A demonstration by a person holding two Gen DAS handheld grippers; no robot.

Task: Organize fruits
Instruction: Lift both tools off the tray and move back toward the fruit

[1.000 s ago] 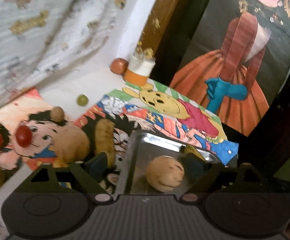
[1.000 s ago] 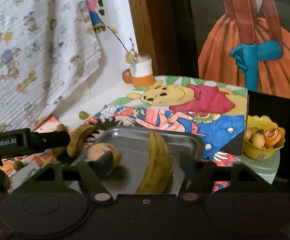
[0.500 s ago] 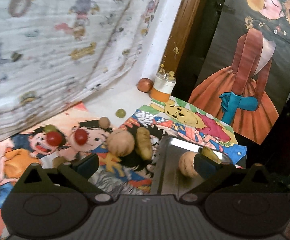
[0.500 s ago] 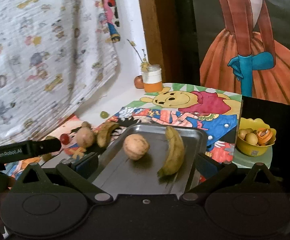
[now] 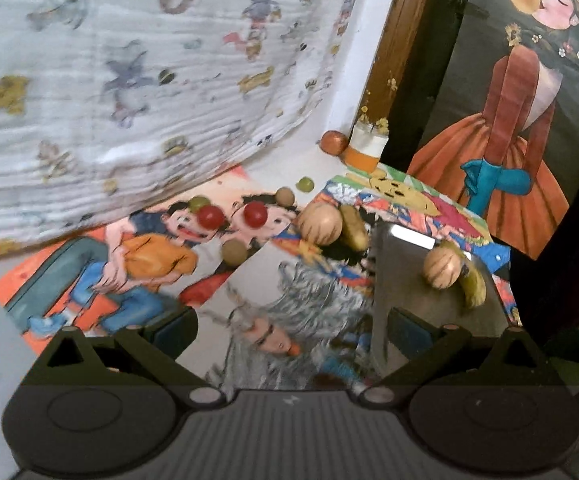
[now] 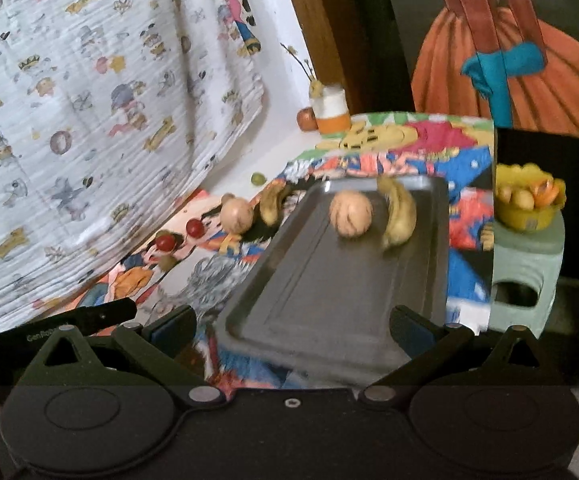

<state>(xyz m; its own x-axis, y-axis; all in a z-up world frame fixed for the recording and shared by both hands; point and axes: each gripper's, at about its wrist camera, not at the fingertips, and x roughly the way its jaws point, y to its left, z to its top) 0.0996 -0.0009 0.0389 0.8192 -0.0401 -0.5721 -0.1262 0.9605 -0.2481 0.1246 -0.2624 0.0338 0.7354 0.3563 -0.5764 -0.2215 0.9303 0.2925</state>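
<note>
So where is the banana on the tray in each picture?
Left wrist view: the banana lies at the right, on the tray, behind the round tan fruit.
Right wrist view: the banana lies right of centre, at the tray's far end, right of the round tan fruit.
Shared landmark: the orange and white jar by the wall.
</note>
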